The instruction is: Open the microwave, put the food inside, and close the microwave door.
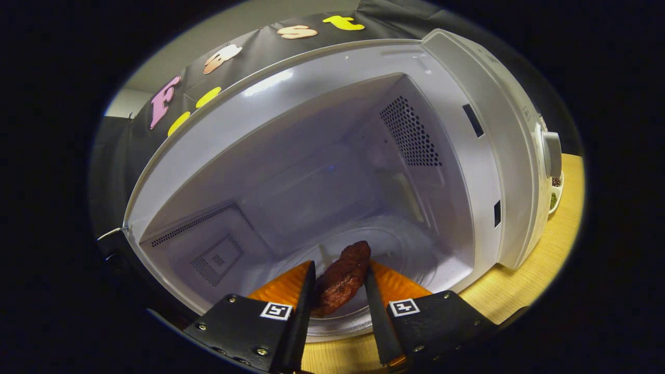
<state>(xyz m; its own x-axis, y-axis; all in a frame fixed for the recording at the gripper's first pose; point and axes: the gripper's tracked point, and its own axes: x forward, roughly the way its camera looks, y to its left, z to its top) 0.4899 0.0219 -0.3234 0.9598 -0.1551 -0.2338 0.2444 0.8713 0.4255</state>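
Gripper view: food held at the mouth of the open microwave.

The hand-held gripper (340, 285) is clenched on a brown piece of food (343, 278), one finger pressing each side, just over the near edge of the glass turntable (410, 249). The white microwave (499, 156) sits on the wooden desk (550, 249), its cavity open. A small bowl (556, 195) stands at the microwave's far right.

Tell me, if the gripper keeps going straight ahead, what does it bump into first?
Probably nothing soon. The gripper is shut on the brown food and points into the open microwave. The way ahead over the glass plate looks free up to the back wall, though depth is hard to judge.
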